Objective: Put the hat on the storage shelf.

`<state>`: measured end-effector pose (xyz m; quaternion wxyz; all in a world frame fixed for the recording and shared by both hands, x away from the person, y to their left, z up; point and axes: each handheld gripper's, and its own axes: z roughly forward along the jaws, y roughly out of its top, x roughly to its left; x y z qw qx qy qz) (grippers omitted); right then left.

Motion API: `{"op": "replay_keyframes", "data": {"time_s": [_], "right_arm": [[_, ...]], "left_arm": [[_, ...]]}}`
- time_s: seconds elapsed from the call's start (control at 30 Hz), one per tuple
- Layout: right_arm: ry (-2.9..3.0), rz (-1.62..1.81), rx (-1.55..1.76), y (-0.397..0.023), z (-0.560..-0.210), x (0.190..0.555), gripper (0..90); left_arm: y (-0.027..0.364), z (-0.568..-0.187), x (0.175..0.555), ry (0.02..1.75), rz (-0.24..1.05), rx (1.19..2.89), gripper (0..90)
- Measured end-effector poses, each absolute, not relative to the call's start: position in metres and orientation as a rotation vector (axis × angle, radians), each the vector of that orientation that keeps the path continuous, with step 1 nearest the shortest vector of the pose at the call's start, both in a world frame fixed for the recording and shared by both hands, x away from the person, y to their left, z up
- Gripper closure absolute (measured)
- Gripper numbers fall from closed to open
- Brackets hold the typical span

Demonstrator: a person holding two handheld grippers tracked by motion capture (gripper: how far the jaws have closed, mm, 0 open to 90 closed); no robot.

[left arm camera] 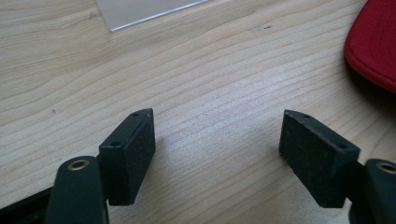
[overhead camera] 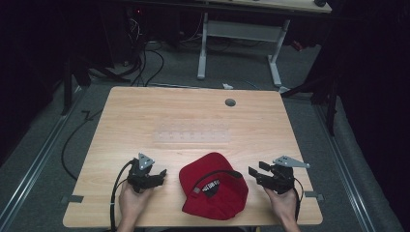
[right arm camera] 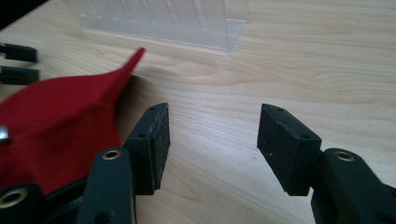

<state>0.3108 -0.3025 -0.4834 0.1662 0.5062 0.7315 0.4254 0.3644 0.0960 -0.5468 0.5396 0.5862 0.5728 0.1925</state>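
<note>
A red cap (overhead camera: 212,185) lies upside down near the table's front edge, its black inner band and label showing. To its left, my left gripper (overhead camera: 161,173) is open over bare wood, jaws pointing toward the cap. The left gripper view catches the cap (left arm camera: 373,44) at the right edge, ahead of the empty left gripper (left arm camera: 217,140). On the other side of the cap my right gripper (overhead camera: 255,169) is open too. In the right gripper view the cap (right arm camera: 60,126) lies left of the right gripper (right arm camera: 212,135).
A clear plastic tray (overhead camera: 192,134) lies flat at the table's middle, also seen as the tray (right arm camera: 159,21) beyond the right jaws. A grey grommet (overhead camera: 230,102) sits near the far edge. Cables and a desk frame (overhead camera: 239,43) stand on the floor behind.
</note>
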Motion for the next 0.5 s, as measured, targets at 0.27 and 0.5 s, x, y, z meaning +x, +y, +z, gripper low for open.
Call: {"op": "replay_keyframes", "data": {"time_s": [0.27, 0.5], "right_arm": [[2.115, 1.299, 1.381, -0.293, -0.463, 0.302, 43.9], [2.164, 1.347, 1.308, -0.281, -0.451, 0.298, 42.5]], "left_arm": [[0.096, -0.547, 0.365, 1.361, 0.456, 1.395, 26.1], [0.096, -0.547, 0.365, 1.361, 0.454, 1.394, 26.5]]}}
